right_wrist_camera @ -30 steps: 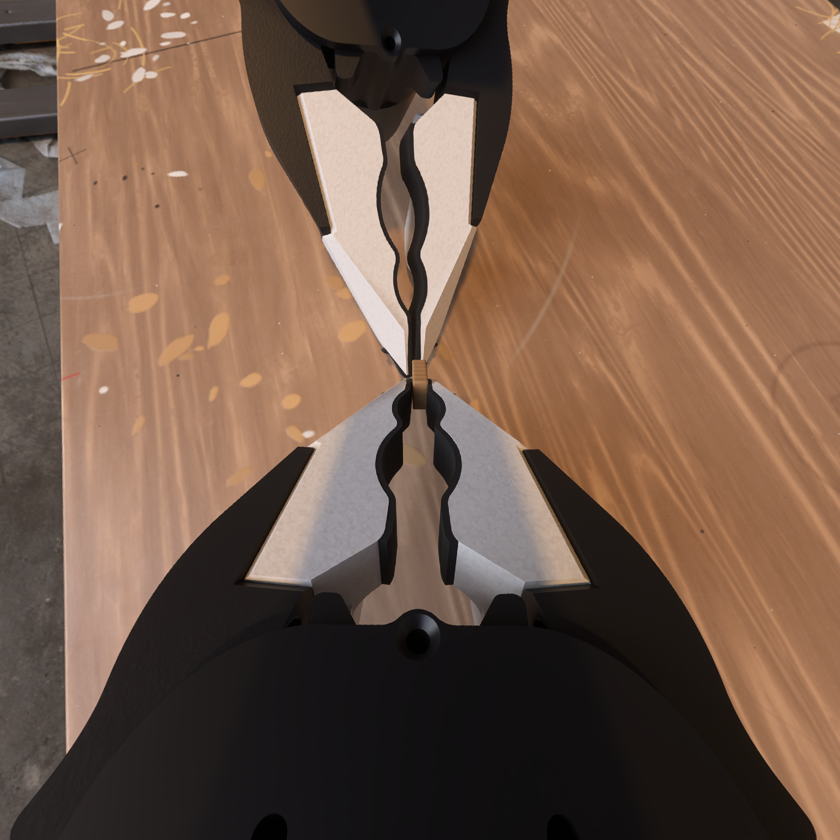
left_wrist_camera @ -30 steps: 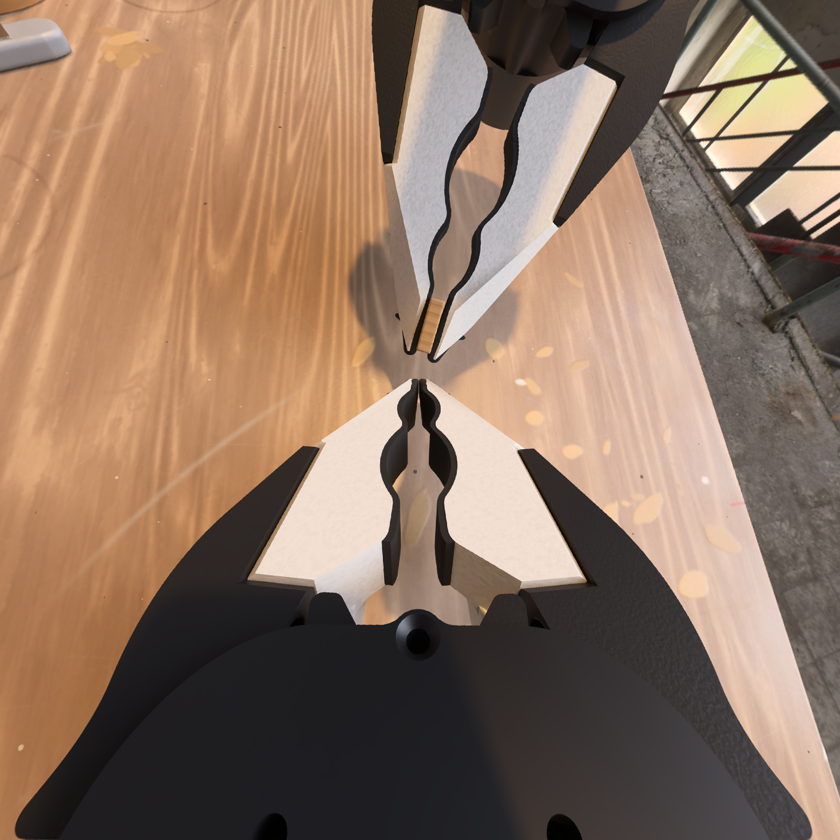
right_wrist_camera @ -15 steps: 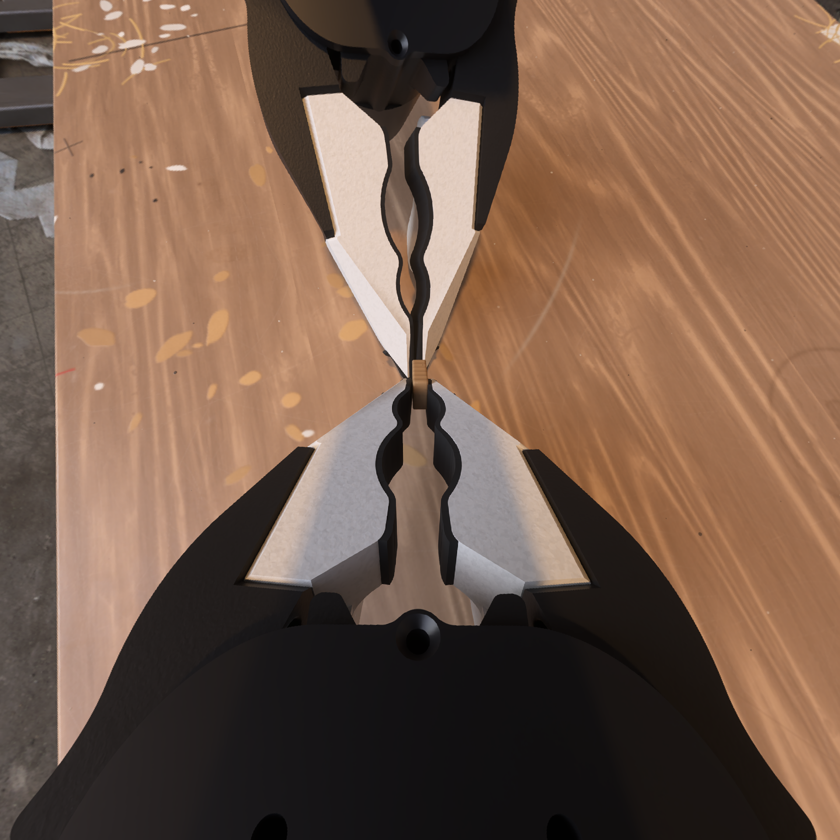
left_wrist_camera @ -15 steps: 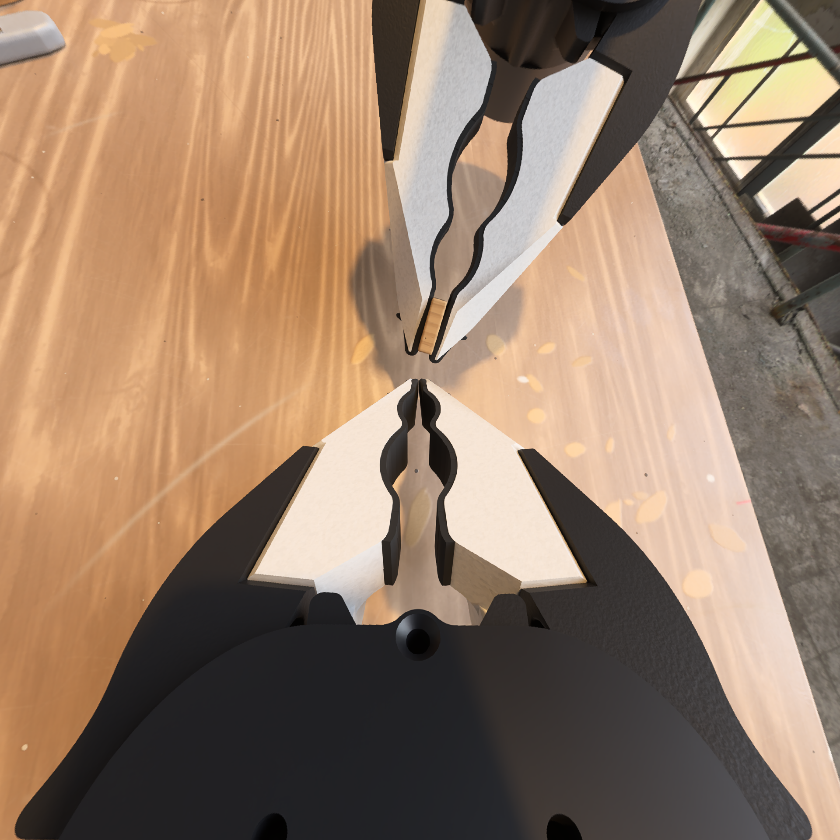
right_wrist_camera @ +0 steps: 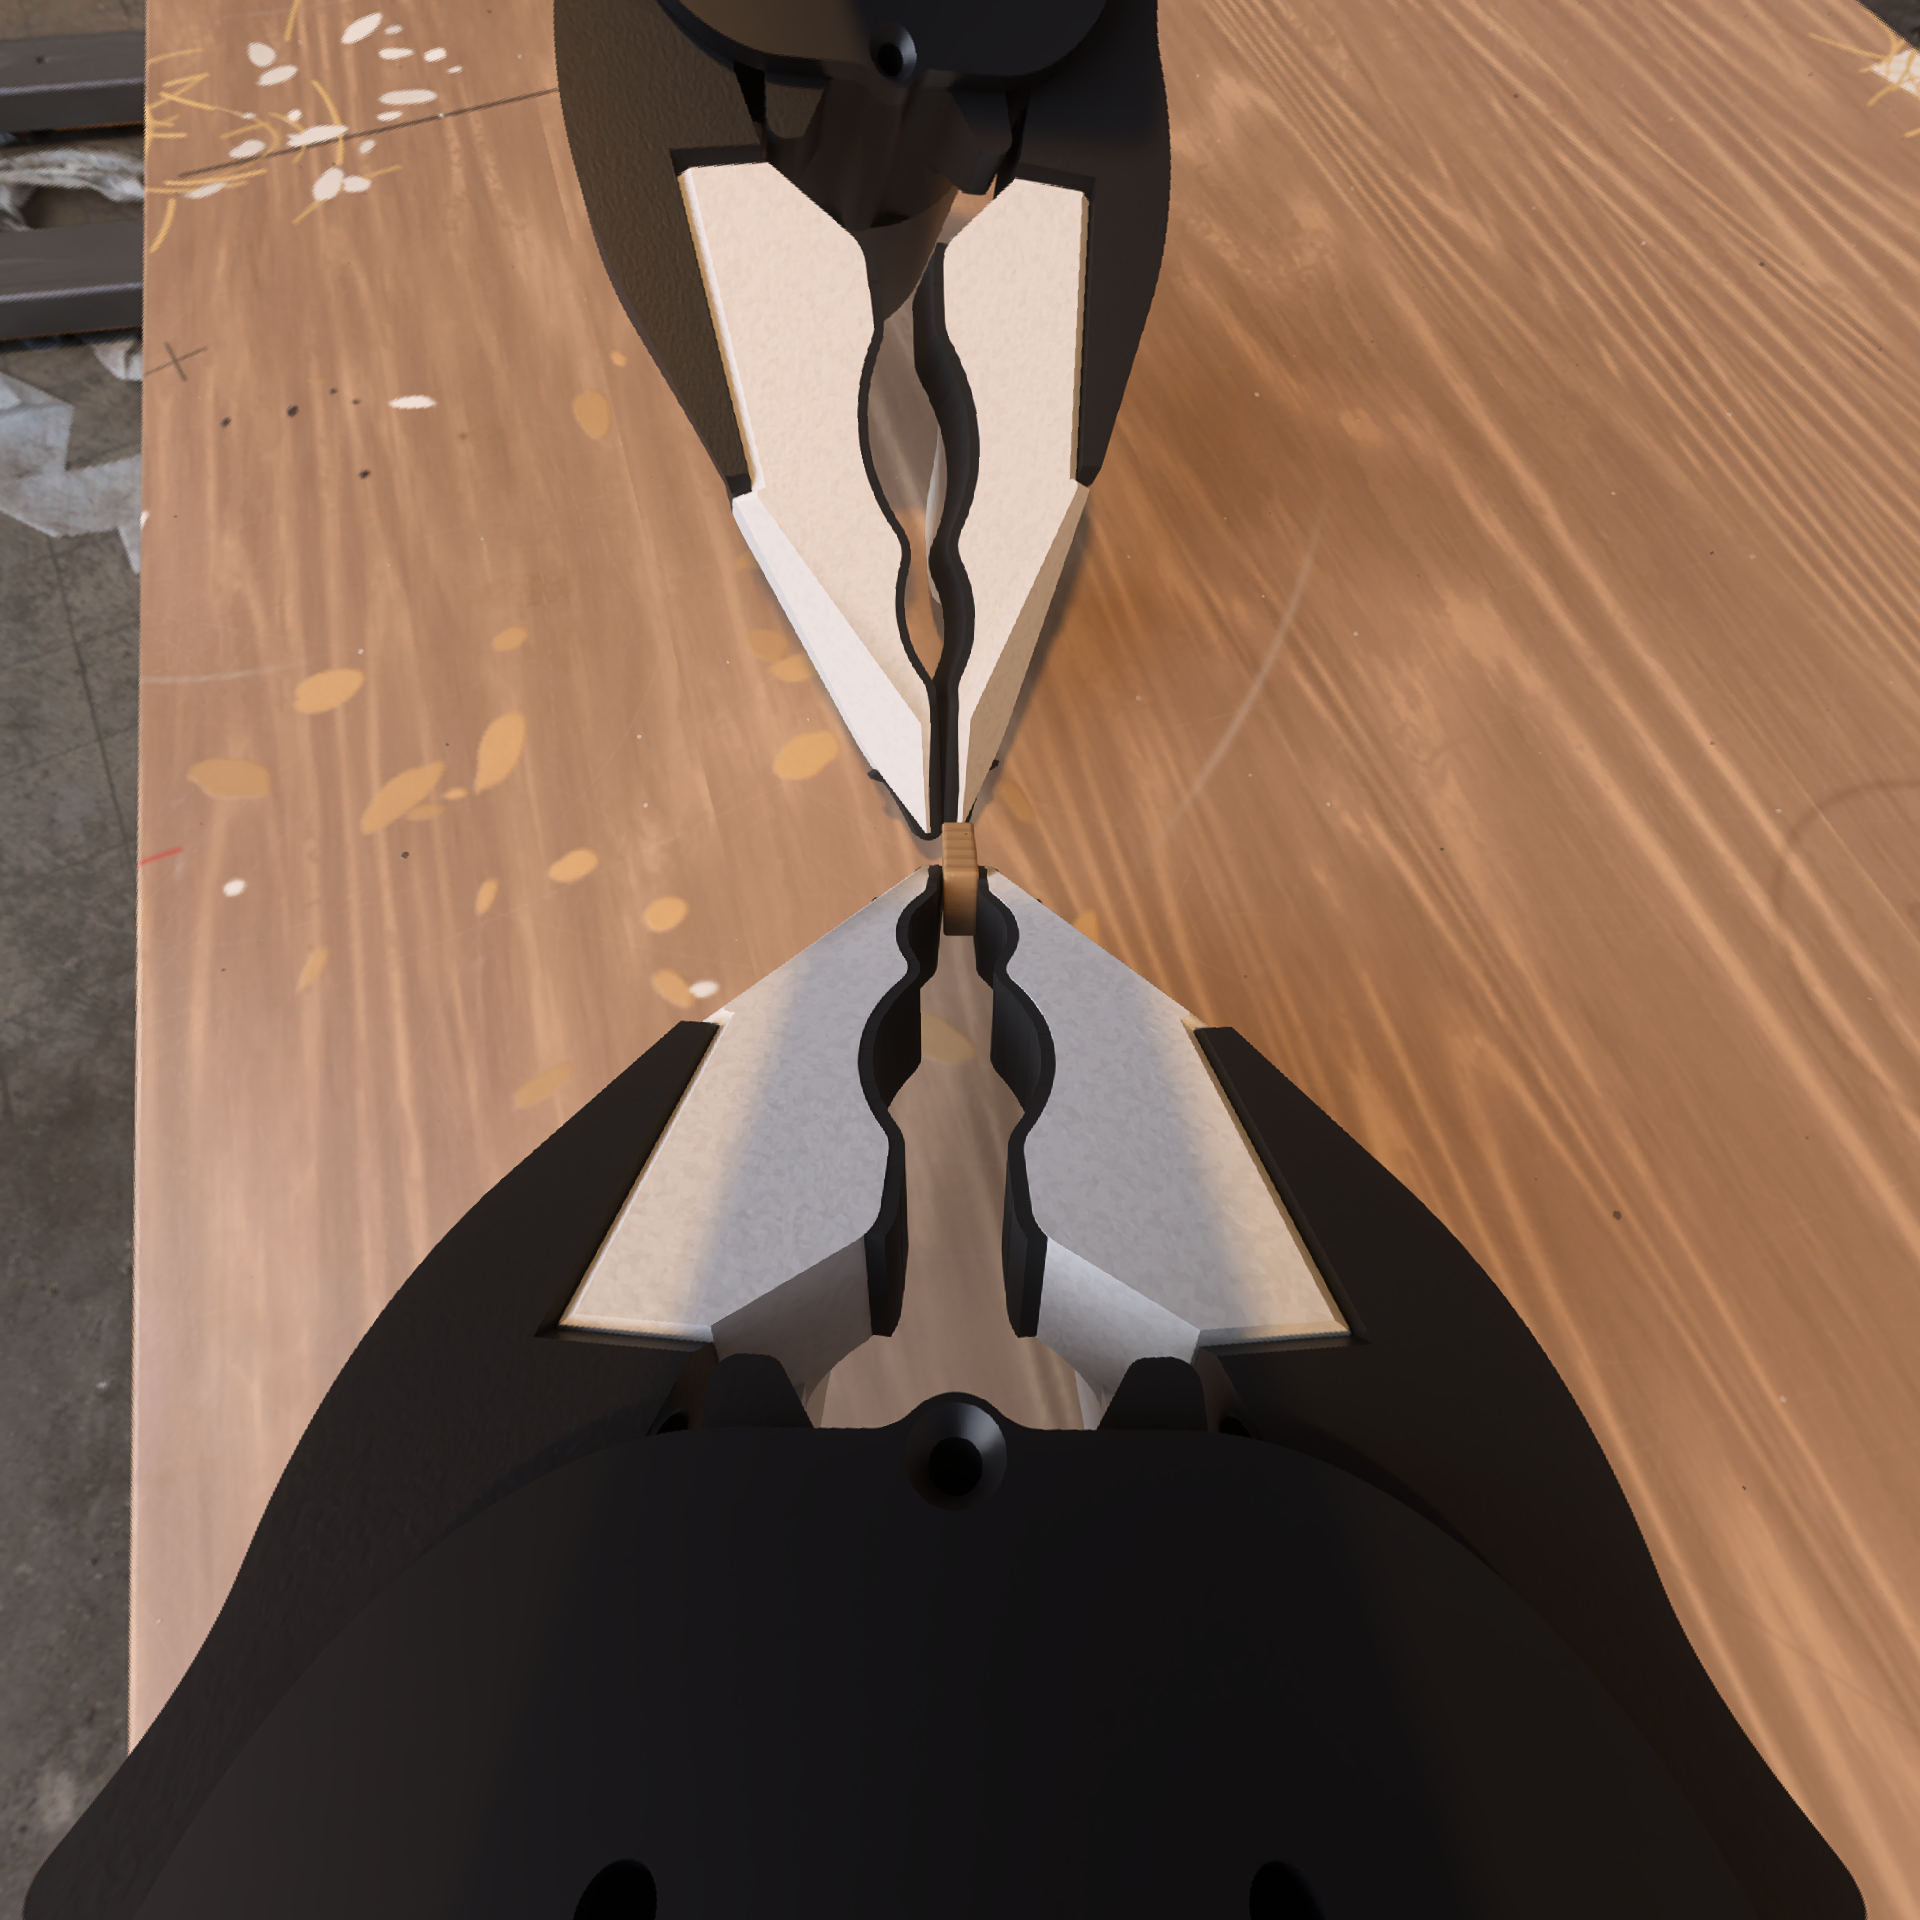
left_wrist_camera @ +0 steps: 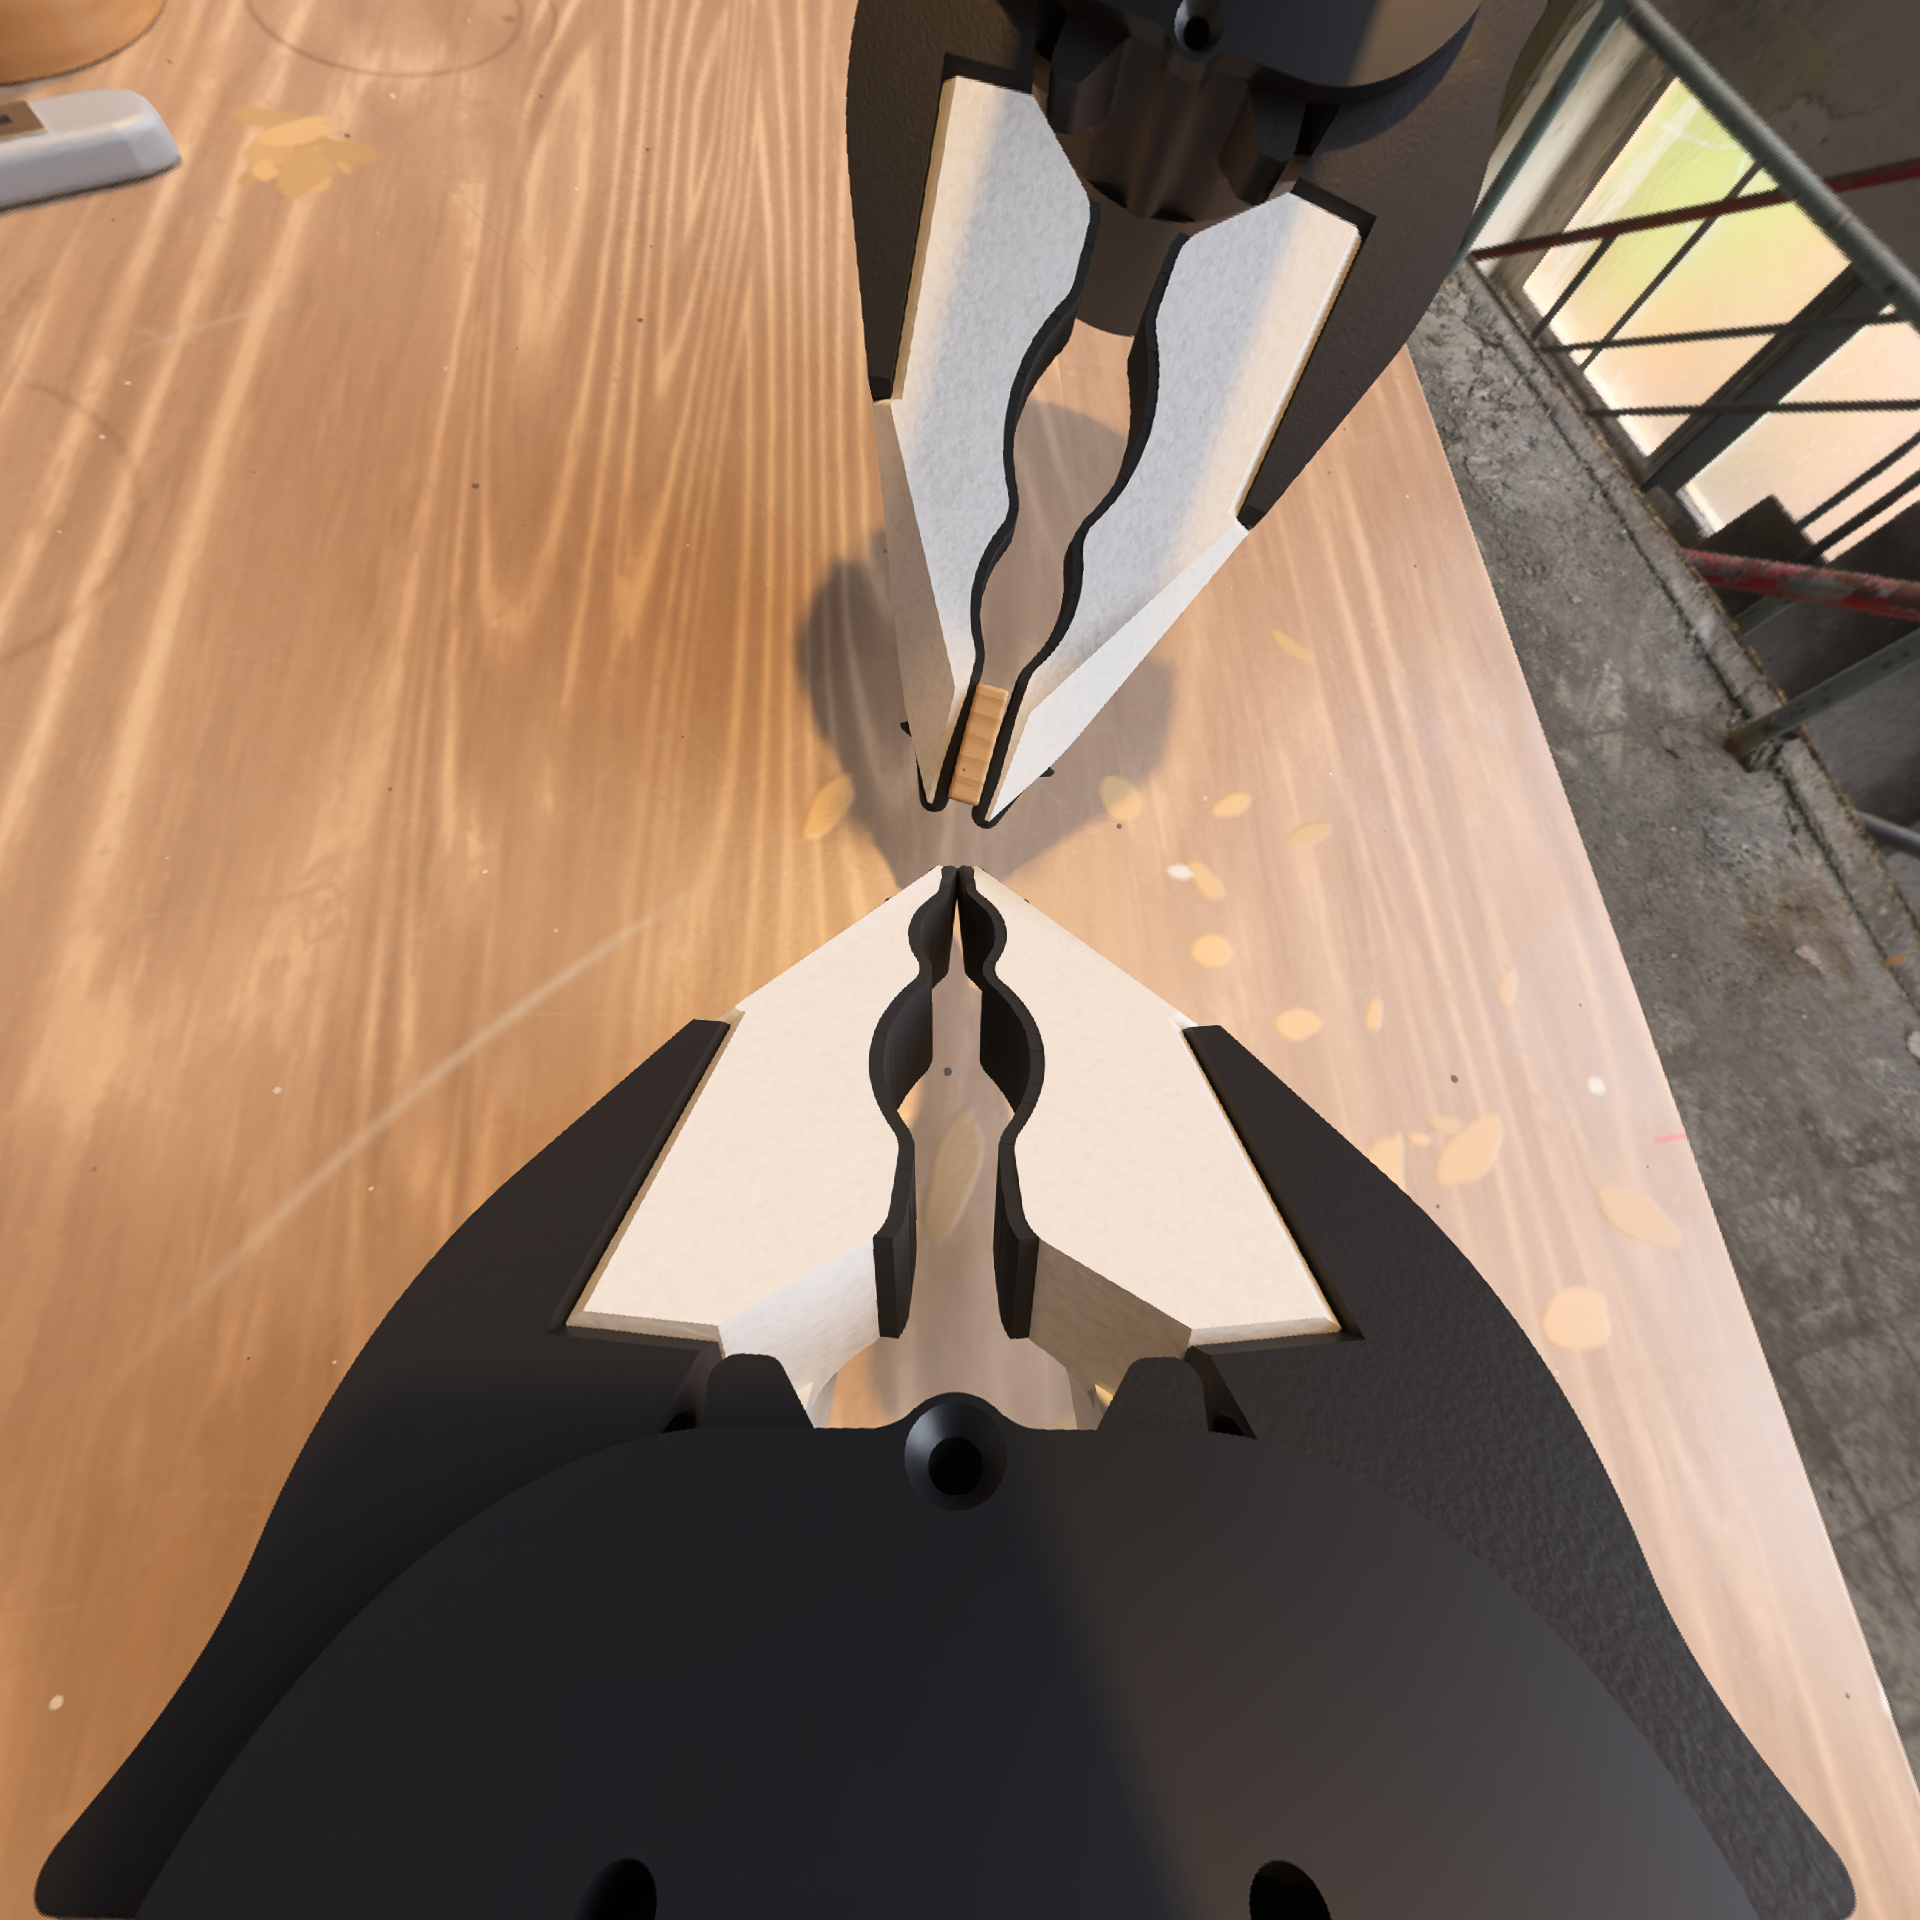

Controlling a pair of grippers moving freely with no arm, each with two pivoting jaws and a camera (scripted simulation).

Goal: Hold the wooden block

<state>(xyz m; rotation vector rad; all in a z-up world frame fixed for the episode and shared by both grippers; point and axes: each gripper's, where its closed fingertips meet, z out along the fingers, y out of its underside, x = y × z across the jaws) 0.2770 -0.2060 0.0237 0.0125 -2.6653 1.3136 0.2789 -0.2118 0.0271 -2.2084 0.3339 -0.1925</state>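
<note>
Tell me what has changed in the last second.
Nearly nothing. Only the left wrist view shifts slightly: the grey object sits a little lower in frame. The right gripper stays shut on the wooden block; the left gripper stays shut, empty, facing it.

— How do the left tongs (left_wrist_camera: 954,871) stand?
— Closed tip to tip on nothing, pointing straight at the other pair.
— And the right tongs (right_wrist_camera: 958,883)?
— Facing them nose to nose, tips just apart, clamped on the wooden block (right_wrist_camera: 960,878).

Both grippers, left gripper (left_wrist_camera: 954,871) and right gripper (right_wrist_camera: 954,871), are showing matte black shells, white wavy-edged fingers, and a round black screw boss at six o'clock.
</note>
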